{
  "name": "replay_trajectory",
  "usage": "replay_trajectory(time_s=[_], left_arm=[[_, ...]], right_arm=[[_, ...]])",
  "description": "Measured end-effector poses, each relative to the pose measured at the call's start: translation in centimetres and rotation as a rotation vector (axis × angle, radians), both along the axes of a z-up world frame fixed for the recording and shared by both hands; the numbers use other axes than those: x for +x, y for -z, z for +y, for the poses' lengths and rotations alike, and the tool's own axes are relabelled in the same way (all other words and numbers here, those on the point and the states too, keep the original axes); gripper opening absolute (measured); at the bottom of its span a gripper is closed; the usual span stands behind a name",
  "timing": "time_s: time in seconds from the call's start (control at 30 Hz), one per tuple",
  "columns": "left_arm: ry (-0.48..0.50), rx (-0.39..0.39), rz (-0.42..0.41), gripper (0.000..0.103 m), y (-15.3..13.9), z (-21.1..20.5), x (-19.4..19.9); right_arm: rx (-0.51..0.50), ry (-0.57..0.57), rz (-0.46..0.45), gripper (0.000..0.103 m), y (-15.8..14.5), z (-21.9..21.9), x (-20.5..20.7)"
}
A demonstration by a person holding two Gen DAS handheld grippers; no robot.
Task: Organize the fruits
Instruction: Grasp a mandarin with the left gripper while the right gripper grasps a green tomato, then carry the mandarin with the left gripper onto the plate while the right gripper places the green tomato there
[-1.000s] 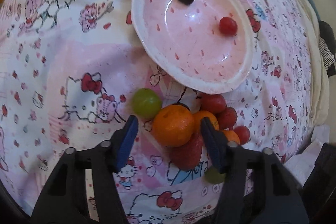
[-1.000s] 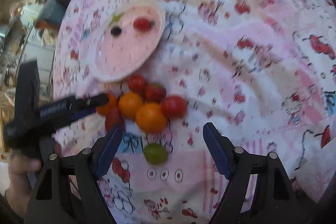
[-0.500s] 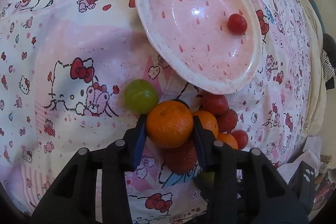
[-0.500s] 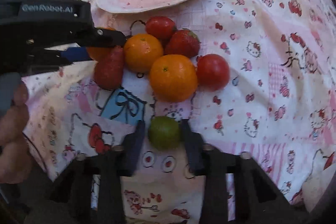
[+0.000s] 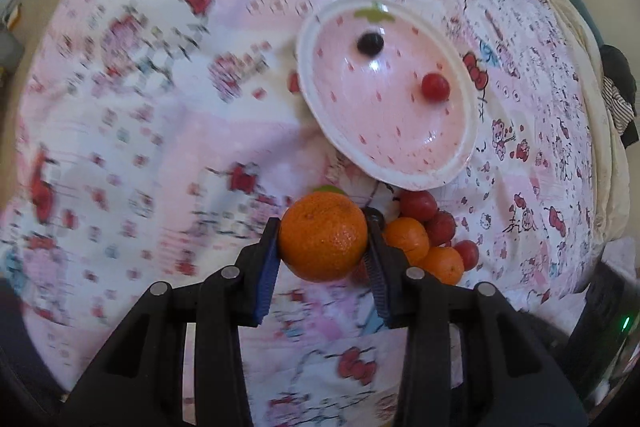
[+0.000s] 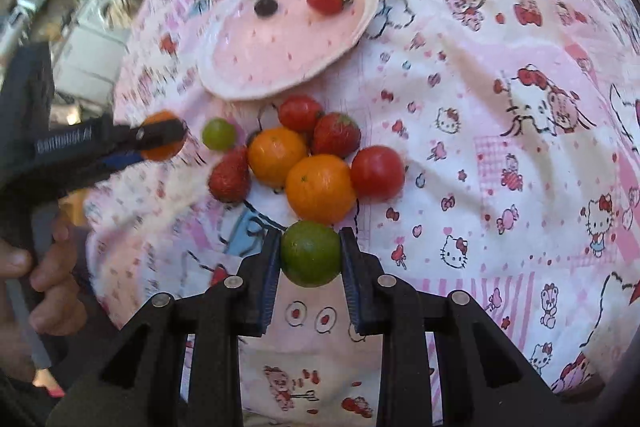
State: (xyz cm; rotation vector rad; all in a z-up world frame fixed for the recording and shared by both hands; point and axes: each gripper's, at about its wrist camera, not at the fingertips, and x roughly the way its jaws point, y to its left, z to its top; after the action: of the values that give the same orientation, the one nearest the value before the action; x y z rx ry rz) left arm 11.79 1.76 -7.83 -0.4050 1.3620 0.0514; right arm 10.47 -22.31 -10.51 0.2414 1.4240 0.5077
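My left gripper (image 5: pixel 323 245) is shut on an orange (image 5: pixel 322 237) and holds it above the cloth, short of the pink plate (image 5: pixel 340 135). It also shows in the right wrist view (image 6: pixel 160 143), left of the fruit pile. My right gripper (image 6: pixel 310 255) is shut on a green lime (image 6: pixel 310 253), lifted near the pile. The plate (image 6: pixel 224 83) holds a dark grape (image 6: pixel 265 6) and a cherry tomato (image 6: pixel 325 0). The pile has two oranges (image 6: pixel 320 187), strawberries (image 6: pixel 336 135), tomatoes (image 6: pixel 377 173) and a green grape (image 6: pixel 218 134).
A pink Hello Kitty cloth (image 6: pixel 500 147) covers the table. The person's hand (image 6: pixel 24 267) holds the left gripper at the left edge. Clutter lies beyond the table's far left edge (image 6: pixel 84 39). Dark clothing (image 5: pixel 618 91) lies off the right side.
Both grippers closed on their fruit and lifted: the left raised the orange off the pile, the right raised the lime off the cloth. Both views pulled back from the table.
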Motion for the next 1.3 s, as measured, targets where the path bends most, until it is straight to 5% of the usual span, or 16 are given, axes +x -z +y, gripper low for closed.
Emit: replay_trajectory(time_s=[0.37,0.77,1.3], left_arm=[[0.15,0.051,-0.154,0.036,-5.7,3.3,-1.4],[0.153,0.043,-0.234,0.036,-7.9,3.3,0.1],[0.289,0.142,-0.242,0.036,-4.8,-0.7,10.0]], right_arm=[[0.065,0.217,-0.035,0.03,-6.1,-1.1,-1.0],[0.088,0.218,-0.141,0.03,-9.9,0.0,1.9],[0.182,0.231,-0.17,0.03,-7.0,-2.4,12.9]])
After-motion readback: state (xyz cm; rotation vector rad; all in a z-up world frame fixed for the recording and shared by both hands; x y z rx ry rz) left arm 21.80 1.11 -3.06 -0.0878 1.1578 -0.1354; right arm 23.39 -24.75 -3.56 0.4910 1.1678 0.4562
